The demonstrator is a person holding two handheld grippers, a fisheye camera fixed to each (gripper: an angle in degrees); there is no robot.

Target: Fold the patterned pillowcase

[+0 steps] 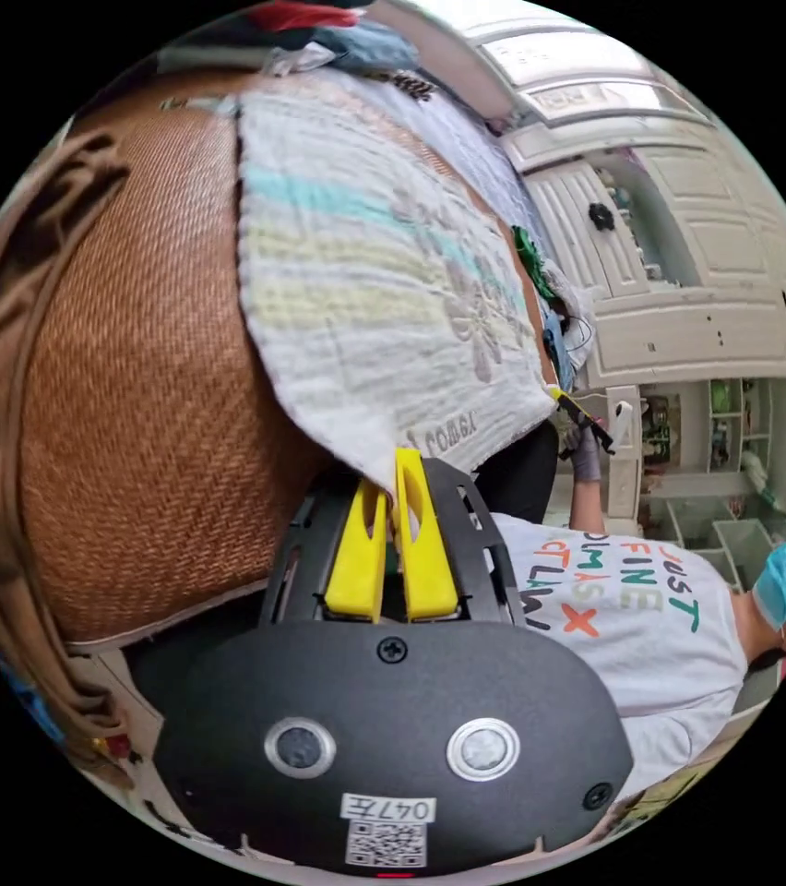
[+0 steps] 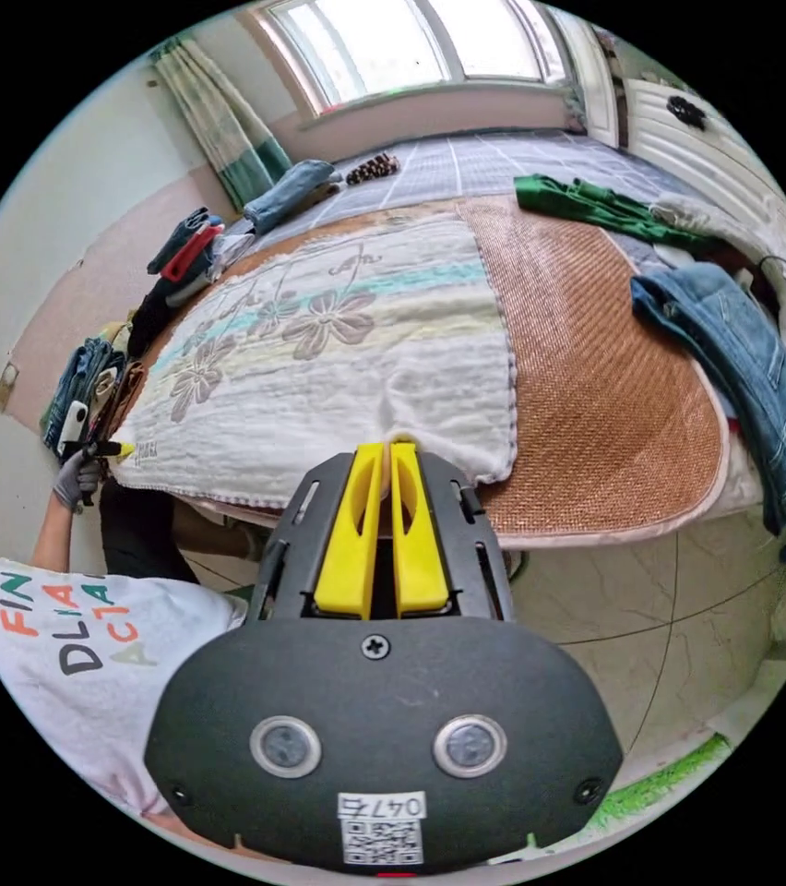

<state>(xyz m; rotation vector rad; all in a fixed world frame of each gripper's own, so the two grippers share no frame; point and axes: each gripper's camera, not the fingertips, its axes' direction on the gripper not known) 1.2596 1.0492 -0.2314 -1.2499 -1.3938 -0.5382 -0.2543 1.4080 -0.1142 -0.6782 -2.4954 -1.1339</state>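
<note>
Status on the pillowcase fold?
Done: pillowcase lies spread flat on the woven mat. In hand: left gripper and right gripper each pinch its near edge, at different spots. Left: no fold made yet.

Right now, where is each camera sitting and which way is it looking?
Left gripper view: rides on the left gripper, at one near corner of the patterned pillowcase, looking along the near edge of the woven mat toward the cupboards; the person's shirt shows.
Right gripper view: rides on the right gripper, at the pillowcase's near edge, looking across the bed toward the window; the person's gloved hand shows.
Shared: pillowcase, mat, shirt, and each view catches the other gripper at the far corner.
</note>
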